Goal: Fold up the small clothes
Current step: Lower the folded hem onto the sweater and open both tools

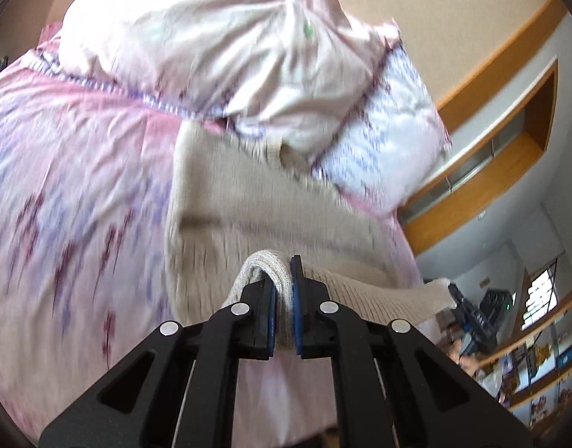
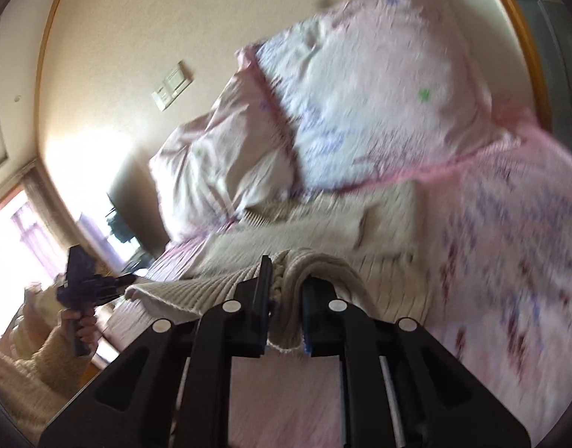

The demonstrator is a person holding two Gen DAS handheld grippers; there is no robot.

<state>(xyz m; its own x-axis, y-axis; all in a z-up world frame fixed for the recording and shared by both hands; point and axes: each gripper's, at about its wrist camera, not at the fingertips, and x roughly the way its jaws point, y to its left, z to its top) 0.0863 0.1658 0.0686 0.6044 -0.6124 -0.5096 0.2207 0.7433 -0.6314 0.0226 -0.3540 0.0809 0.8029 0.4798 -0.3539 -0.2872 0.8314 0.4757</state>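
Both claws clenched on hem of beige knit sweater, body lying ahead on bed.

L wrist view: left gripper [image 1: 284,298] pinches a fold of sweater [image 1: 248,201]; garment runs to 12 o'clock, toward pillows [image 1: 211,37]. R wrist view: right gripper [image 2: 286,306] grips bunched hem; sweater [image 2: 323,224] stretches 12 to 1 o'clock, other claw [image 2: 95,283] at 9 o'clock on the same edge. Next fold likely goes fwd.

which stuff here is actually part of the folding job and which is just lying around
Part of the job:
- beige knit sweater, spread on the bed
- left gripper, shut on a bunched edge of it
- right gripper, shut on another edge

Just lying about:
- pink floral bedspread
- two pillows
- wall switch plate
- wooden shelves
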